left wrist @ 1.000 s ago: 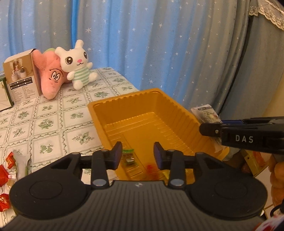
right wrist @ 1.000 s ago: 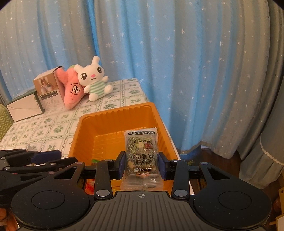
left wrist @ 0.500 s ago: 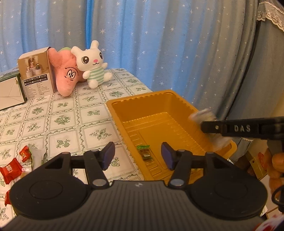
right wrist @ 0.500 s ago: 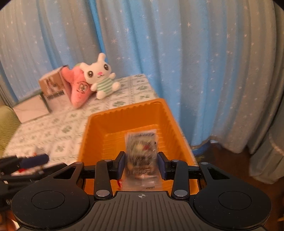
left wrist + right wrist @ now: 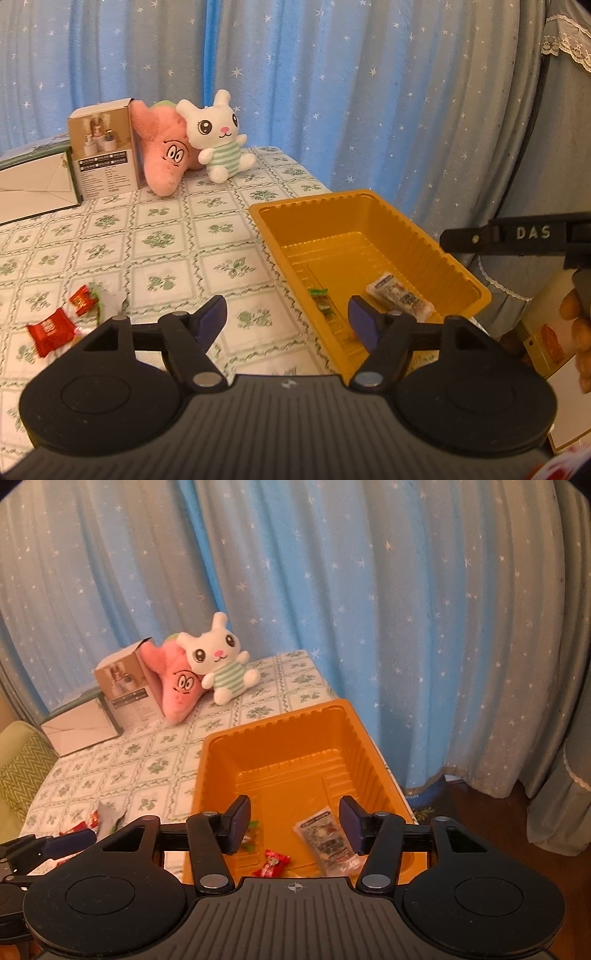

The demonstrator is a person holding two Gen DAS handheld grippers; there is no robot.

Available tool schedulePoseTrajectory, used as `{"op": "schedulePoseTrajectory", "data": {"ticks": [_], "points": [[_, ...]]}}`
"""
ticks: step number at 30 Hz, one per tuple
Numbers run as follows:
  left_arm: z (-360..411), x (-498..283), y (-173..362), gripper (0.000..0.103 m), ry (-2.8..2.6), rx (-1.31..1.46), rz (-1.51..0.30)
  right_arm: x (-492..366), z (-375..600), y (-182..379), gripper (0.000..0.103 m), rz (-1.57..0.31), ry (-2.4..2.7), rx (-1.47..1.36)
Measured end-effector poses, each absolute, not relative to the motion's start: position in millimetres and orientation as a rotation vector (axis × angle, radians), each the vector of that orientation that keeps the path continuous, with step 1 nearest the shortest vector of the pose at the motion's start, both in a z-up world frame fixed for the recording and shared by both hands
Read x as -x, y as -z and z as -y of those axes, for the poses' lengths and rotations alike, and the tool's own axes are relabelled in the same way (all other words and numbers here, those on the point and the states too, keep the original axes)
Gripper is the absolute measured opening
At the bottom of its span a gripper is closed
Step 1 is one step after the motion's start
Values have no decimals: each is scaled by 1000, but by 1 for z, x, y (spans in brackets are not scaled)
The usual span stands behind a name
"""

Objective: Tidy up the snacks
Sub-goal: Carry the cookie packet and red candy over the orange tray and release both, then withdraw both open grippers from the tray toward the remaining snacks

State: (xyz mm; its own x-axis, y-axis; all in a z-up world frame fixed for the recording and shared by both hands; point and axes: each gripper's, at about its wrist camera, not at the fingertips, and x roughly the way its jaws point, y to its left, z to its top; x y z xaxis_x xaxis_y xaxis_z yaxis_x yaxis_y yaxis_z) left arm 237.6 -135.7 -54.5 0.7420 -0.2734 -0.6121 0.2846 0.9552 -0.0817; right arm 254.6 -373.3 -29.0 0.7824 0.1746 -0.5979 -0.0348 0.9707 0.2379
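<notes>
From the left wrist camera, the left gripper (image 5: 288, 314) hovers above the near edge of the table (image 5: 166, 229), which wears a green floral checked cloth. Its jaws have just been opening and stand wide apart with nothing between them. Ahead and to the right sits the orange plastic tray (image 5: 454, 266). On its floor lie a clear snack packet (image 5: 399, 297) and, left of it, a small green-wrapped candy (image 5: 322, 300). Left of the gripper, outside the tray, red-wrapped candies (image 5: 50, 332) lie loose on the cloth. At the table's far end a white plush rabbit (image 5: 216, 138) leans against a pink plush toy (image 5: 164, 155), beside a cardboard product box (image 5: 103, 147). One finger of the right gripper (image 5: 517, 240) reaches in from the right edge, above the tray.

From the right wrist camera, the right gripper (image 5: 294, 825) hangs over the near end of the orange plastic tray (image 5: 369, 746). Its jaws have just been opening and are parted, gripping nothing; the clear snack packet (image 5: 324, 840) lies flat on the tray floor below them, clear of both pads. A red candy (image 5: 272, 864) and the small green-wrapped candy (image 5: 251, 836) lie to its left in the tray. More red wrappers (image 5: 79, 827) sit on the cloth at left.
</notes>
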Motion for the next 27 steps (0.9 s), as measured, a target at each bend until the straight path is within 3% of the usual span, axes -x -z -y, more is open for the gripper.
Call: {"op": "schedulePoseTrajectory", "data": {"ticks": [20,27], "points": [[46,-128,22,69,149,7,-637,-145,271,9,54,-639,-191,-114],[24,-98,17,68,153,-13,-545,-131,245,7,54,-628,-223,-90]]}}
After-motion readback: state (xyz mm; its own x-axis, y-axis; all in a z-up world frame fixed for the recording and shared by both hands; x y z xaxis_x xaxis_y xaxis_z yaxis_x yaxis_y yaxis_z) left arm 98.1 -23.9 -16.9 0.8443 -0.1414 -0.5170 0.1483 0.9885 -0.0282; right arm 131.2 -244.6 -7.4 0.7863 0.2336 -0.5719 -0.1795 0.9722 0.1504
